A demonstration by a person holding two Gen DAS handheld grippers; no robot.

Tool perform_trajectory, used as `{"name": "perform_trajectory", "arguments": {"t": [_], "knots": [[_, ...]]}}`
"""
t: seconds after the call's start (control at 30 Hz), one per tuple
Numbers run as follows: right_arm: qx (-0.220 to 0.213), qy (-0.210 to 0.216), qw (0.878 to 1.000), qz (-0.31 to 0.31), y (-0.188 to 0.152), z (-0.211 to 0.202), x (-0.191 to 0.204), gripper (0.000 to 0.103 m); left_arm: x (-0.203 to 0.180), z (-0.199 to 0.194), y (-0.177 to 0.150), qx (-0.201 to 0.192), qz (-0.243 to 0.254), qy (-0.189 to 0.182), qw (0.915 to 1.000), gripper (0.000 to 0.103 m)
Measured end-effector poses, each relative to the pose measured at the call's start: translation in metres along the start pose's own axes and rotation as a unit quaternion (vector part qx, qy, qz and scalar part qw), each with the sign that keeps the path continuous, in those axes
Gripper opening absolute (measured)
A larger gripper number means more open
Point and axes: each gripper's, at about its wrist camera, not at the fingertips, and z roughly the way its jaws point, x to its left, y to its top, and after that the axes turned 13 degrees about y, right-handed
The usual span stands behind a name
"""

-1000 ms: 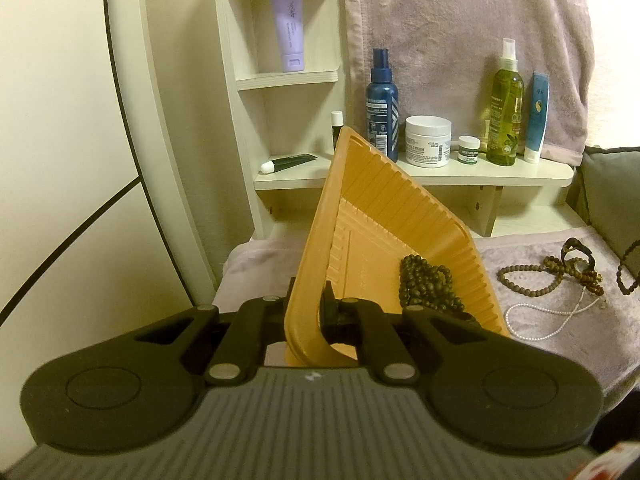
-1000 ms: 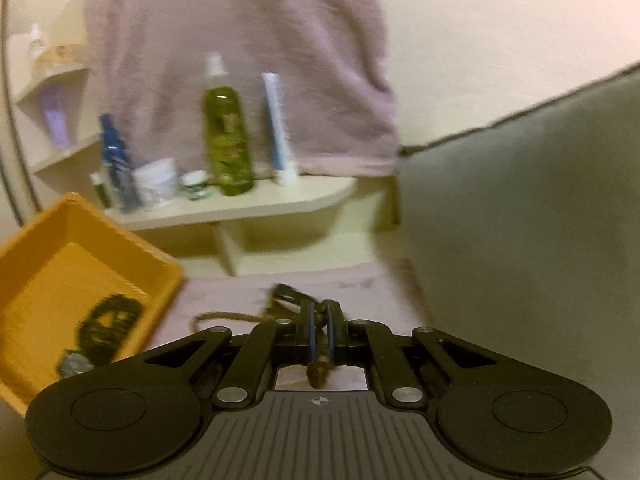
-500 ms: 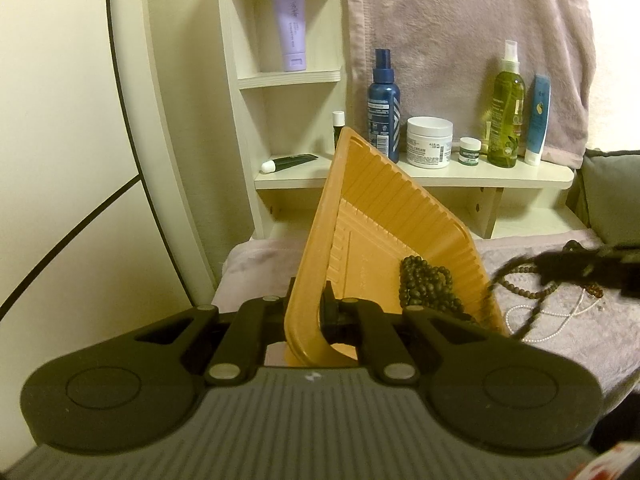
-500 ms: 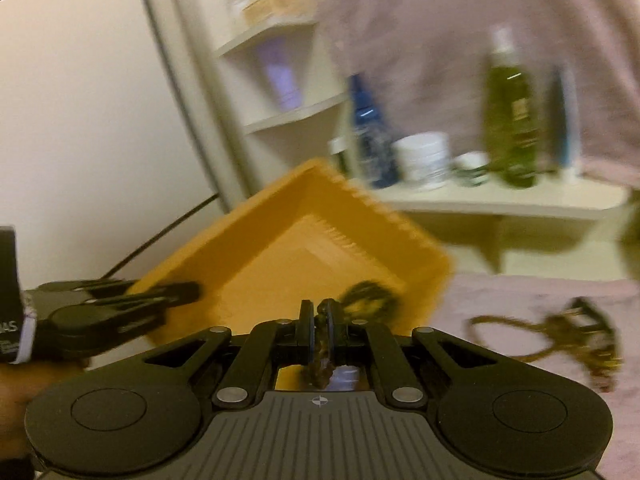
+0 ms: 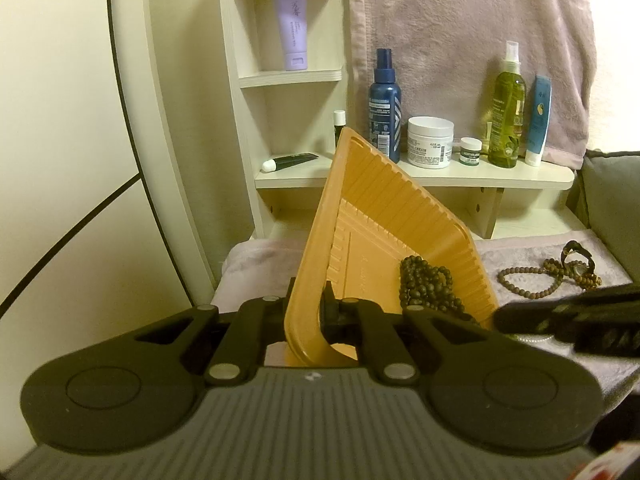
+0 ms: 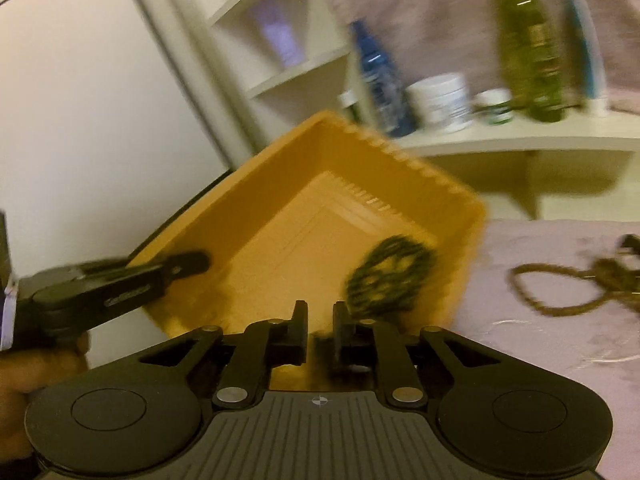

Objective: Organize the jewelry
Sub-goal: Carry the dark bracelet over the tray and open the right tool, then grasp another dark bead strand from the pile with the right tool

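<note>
My left gripper (image 5: 306, 312) is shut on the rim of an orange ribbed tray (image 5: 384, 208) and holds it tilted up on the towel. A dark bead bracelet (image 5: 426, 282) lies in the tray's low corner. In the right wrist view the tray (image 6: 304, 200) and the dark beads (image 6: 390, 276) show blurred. My right gripper (image 6: 320, 322) is over the tray's near edge, its jaws parted a little, with a dark blurred thing just below them. It shows in the left wrist view (image 5: 568, 314) at the right. A brown bead necklace (image 5: 532, 282) and a watch (image 5: 578, 254) lie on the towel.
A pale pink towel (image 5: 520, 252) covers the surface. A white shelf (image 5: 480, 172) behind holds a blue spray bottle (image 5: 384, 100), a white cream jar (image 5: 430, 142), a green spray bottle (image 5: 508, 112) and tubes. A grey cushion (image 5: 612, 196) stands at the right.
My right gripper swung left from the towel to over the tray and its jaws opened from the brown beads they held. The left gripper and tray stayed still.
</note>
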Motion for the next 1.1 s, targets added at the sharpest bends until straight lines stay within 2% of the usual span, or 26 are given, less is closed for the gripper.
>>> {"name": "perform_trajectory", "arguments": {"t": [0.13,0.3,0.47,0.6,1.1], "knots": [[-0.026,-0.077,0.997,0.005,-0.003,-0.033,-0.024,0.015,0.001,0.0,0.0,0.0,0.0,0.0,1.0,0.007],[-0.038,-0.188,0.981,0.036,-0.023,-0.077,-0.066,0.015,0.001,0.0,0.0,0.001,0.0,0.0,1.0,0.007],[-0.039,-0.253,0.965,0.064,-0.043,-0.111,-0.094,0.016,0.002,0.0,-0.001,0.0,0.001,0.0,1.0,0.007],[-0.034,-0.268,0.961,0.054,-0.046,-0.113,-0.106,0.016,0.003,0.001,0.0,0.001,0.001,0.0,1.0,0.007],[0.007,-0.279,0.96,-0.012,-0.039,-0.078,-0.125,0.016,0.002,0.001,-0.001,0.001,0.003,0.002,1.0,0.006]]}}
